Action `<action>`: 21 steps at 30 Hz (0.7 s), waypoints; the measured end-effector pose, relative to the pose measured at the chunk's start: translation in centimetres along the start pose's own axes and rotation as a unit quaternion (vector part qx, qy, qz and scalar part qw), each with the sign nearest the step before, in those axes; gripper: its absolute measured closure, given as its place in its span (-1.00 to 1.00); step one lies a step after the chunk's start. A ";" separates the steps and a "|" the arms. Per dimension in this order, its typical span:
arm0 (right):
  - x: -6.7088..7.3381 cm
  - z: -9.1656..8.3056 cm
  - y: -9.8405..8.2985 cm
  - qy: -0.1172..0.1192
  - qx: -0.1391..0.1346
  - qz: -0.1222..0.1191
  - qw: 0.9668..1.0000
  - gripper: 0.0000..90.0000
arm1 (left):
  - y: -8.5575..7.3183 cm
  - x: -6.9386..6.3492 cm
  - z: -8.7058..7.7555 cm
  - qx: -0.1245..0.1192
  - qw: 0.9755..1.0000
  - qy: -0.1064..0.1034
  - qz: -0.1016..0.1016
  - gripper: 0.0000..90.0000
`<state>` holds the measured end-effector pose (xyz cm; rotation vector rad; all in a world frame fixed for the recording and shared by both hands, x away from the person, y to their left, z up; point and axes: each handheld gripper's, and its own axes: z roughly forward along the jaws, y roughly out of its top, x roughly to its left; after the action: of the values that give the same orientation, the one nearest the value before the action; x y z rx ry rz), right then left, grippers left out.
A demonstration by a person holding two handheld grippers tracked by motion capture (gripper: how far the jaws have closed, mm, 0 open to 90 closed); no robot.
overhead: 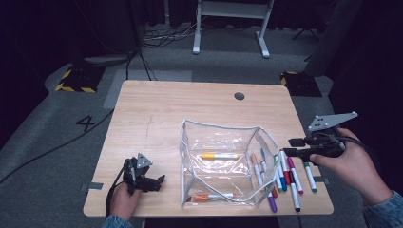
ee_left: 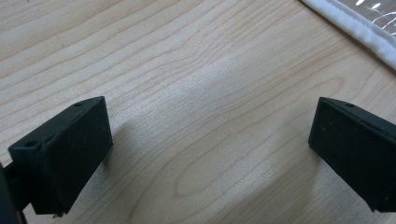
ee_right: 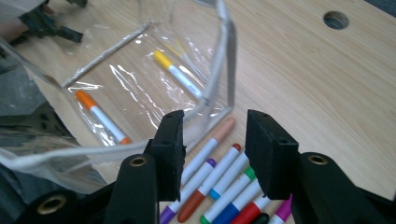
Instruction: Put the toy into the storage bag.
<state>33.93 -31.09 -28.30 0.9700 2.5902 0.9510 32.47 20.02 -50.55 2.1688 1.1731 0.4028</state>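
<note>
Clear plastic pouch (overhead: 223, 161) stands open mid-surface (overhead: 157, 114) holding a yellow marker (overhead: 219, 156) and an orange marker (overhead: 214, 196), loose markers (overhead: 283, 175) lying just right of it, right claw (overhead: 297, 147) spread, empty above them, left claw (overhead: 159, 180) spread, empty, resting left of the pouch.

Wooden table (overhead: 157, 114): clear pouch (overhead: 223, 164), loose markers (overhead: 285, 176) beside it.
</note>
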 end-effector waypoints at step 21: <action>-8.8 4.9 -12.8 -0.104 0.085 0.153 0.979 0.36 | 0.0 0.0 -0.1 0.001 1.000 0.002 0.001 -1.00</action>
<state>36.03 -41.69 -40.47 1.4613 2.4188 0.6522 32.40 20.05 -50.53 2.1725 1.1747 0.4060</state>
